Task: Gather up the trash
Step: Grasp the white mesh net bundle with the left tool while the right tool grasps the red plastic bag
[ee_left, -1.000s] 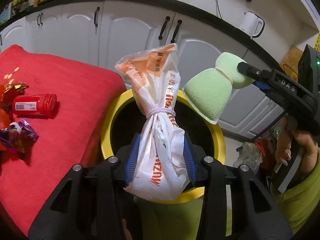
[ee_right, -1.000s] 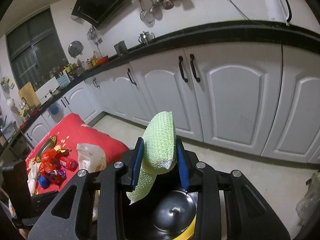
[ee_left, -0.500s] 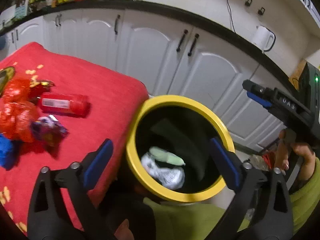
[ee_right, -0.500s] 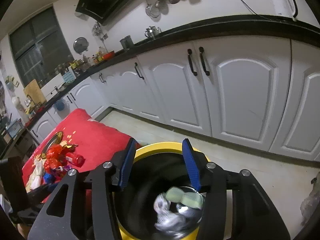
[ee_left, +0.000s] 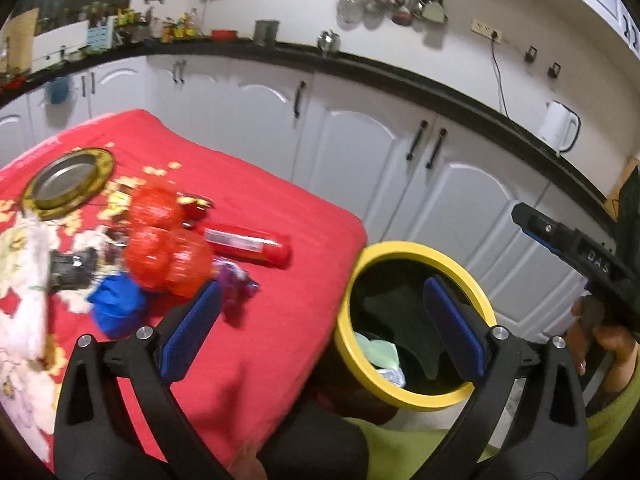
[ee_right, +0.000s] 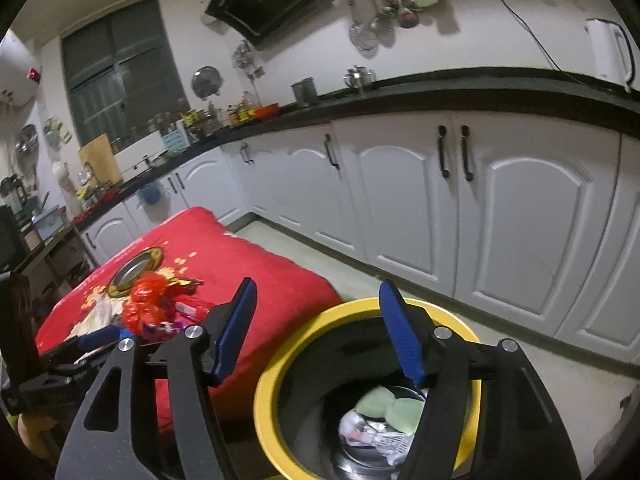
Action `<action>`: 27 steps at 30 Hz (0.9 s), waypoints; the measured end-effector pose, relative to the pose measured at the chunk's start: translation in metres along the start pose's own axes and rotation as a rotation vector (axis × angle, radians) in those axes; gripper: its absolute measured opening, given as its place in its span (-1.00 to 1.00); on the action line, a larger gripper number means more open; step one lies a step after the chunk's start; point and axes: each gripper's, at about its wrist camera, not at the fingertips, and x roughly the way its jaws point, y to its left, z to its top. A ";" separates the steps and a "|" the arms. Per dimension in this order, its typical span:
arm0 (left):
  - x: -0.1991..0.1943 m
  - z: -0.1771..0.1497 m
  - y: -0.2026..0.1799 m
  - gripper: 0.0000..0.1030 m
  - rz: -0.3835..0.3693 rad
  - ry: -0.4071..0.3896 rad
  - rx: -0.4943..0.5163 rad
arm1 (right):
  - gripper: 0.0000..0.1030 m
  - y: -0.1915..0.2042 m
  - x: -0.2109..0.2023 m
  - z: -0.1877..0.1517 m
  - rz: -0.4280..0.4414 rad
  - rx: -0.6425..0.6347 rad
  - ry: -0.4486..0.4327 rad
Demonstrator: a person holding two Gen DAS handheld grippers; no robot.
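Both grippers, left (ee_left: 320,328) and right (ee_right: 320,328), gape empty, the right having just spread wider; swing squarely over the red tube (ee_left: 248,242) before closing.

The letters "DAS" stand in white on the black body of the right gripper (ee_left: 576,248), seen to the right of the left gripper's fingers. The label on the red bottle (ee_left: 246,242) is too blurred to read.
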 end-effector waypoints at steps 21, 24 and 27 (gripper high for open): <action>-0.072 0.010 0.078 0.79 0.153 -0.122 -0.088 | 0.37 0.100 0.010 0.005 0.135 -0.152 0.025; -0.081 0.011 0.093 0.79 0.179 -0.129 -0.099 | 0.40 0.116 0.013 0.007 0.160 -0.177 0.023; -0.089 0.012 0.108 0.79 0.206 -0.135 -0.118 | 0.41 0.130 0.016 0.009 0.190 -0.194 0.026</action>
